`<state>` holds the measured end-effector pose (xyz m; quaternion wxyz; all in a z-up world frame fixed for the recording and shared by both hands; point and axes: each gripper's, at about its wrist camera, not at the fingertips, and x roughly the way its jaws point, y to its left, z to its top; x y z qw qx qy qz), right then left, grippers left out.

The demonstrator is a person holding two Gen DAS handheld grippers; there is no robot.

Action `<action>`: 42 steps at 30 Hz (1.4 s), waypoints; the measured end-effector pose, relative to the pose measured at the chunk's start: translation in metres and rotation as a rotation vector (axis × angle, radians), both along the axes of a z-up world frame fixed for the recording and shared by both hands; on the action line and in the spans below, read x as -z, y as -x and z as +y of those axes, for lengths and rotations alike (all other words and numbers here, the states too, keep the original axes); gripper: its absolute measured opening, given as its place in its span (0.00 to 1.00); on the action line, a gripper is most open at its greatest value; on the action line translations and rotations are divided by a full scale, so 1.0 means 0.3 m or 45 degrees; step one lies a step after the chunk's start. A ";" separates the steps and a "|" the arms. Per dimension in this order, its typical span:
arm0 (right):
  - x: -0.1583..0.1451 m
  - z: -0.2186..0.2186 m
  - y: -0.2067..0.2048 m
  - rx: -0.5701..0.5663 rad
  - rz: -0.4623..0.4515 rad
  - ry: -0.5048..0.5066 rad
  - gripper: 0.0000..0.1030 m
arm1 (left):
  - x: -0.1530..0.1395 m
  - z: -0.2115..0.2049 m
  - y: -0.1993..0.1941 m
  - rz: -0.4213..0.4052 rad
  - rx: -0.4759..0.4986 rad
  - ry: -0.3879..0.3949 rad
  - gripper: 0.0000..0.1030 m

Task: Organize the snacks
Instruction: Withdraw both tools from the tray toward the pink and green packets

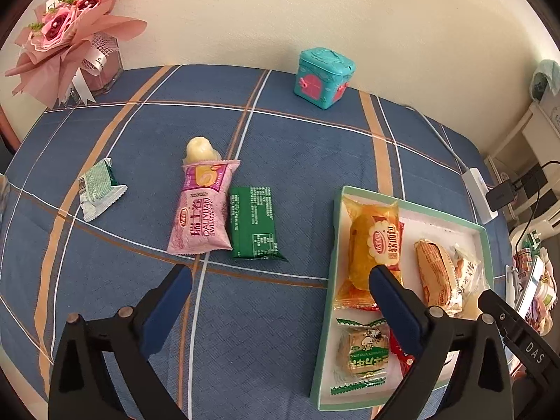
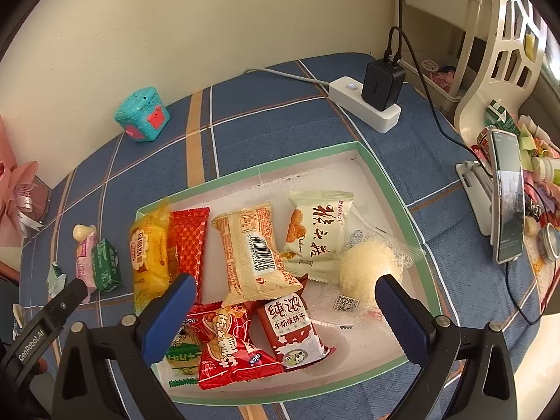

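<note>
Blue checked cloth (image 1: 280, 147) covers the counter, with a cream wall behind. On it a green-rimmed box (image 2: 381, 182) holds many snack packets, among them a yellow cake packet (image 2: 148, 255) and a red milk biscuit packet (image 2: 292, 329). Outside the box, to its left, lie a pink Swiss roll packet (image 1: 203, 210), a green packet (image 1: 255, 224) touching it, and a small green-white packet (image 1: 99, 187). Left tongs (image 1: 280, 294) stand wide open over the cloth and the box edge; right tongs (image 2: 285, 301) stand wide open above the box, both gripping nothing.
</note>
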<state>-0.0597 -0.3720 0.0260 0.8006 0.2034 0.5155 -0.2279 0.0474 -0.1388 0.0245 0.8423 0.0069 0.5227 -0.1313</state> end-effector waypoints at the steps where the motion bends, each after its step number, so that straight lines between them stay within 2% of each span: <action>1: 0.002 0.000 -0.001 0.000 0.000 -0.001 1.00 | 0.001 0.005 -0.003 -0.001 -0.005 -0.001 0.98; 11: -0.008 0.050 -0.025 -0.045 -0.065 0.005 1.00 | -0.013 0.086 -0.036 -0.040 -0.056 0.071 0.98; 16: -0.028 0.138 -0.064 -0.128 -0.124 0.009 1.00 | -0.018 0.163 -0.061 -0.060 -0.117 0.116 0.98; 24: -0.030 0.306 -0.132 -0.256 -0.161 -0.013 1.00 | -0.030 0.323 -0.099 -0.118 -0.238 0.113 0.98; 30: -0.038 0.401 -0.174 -0.313 -0.255 -0.087 1.00 | -0.026 0.434 -0.123 -0.108 -0.321 0.111 0.98; 39: -0.001 0.452 -0.244 -0.330 -0.225 -0.109 1.00 | 0.003 0.490 -0.177 -0.028 -0.368 0.142 0.98; 42: -0.006 0.480 -0.271 -0.361 -0.241 -0.092 1.00 | 0.014 0.495 -0.197 -0.019 -0.370 0.119 0.98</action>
